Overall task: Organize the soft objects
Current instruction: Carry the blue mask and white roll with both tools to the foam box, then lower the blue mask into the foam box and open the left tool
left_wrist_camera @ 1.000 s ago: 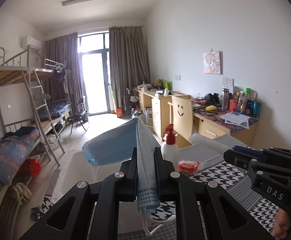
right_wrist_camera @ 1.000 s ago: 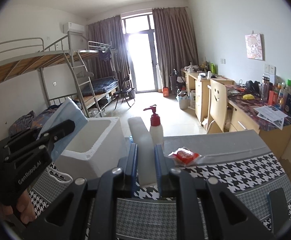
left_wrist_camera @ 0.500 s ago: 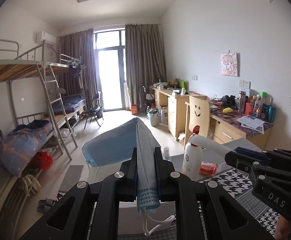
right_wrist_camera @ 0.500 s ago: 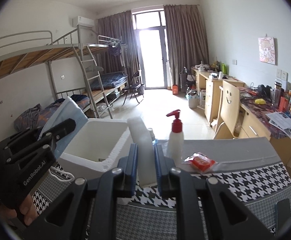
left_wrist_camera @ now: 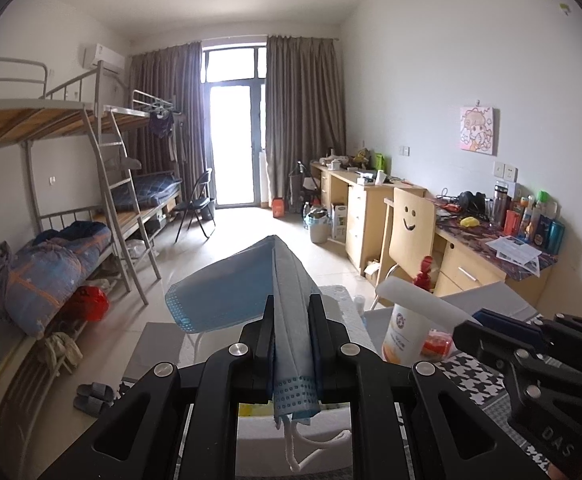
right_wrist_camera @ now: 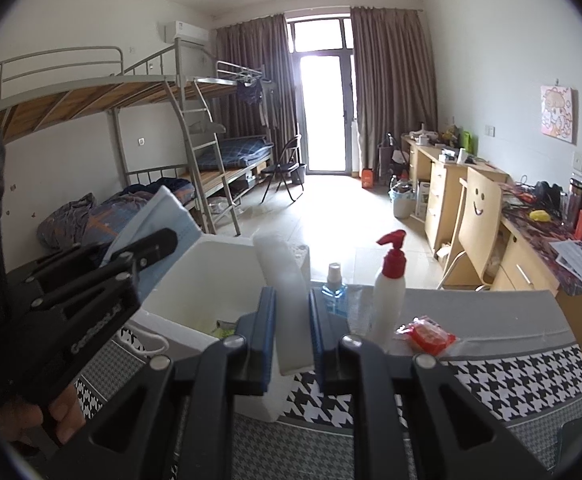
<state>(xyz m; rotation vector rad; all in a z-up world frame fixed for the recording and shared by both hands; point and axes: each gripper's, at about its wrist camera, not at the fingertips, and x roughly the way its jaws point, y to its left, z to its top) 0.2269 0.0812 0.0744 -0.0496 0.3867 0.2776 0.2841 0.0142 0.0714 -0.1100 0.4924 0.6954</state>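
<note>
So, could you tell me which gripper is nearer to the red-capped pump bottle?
Right. The right gripper, shut on a white foam strip, sits just beside the pump bottle; the left gripper, holding a blue mask, is beyond the foam box.

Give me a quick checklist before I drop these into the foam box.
1. Left gripper shut on mask: ok.
2. Right gripper shut on foam strip: ok.
3. Foam box open on top: ok.
4. Room left inside box: cannot tell, floor mostly hidden.
5. Mask ear loops hanging free: ok.
6. Pump bottle upright beside box: ok.
</note>
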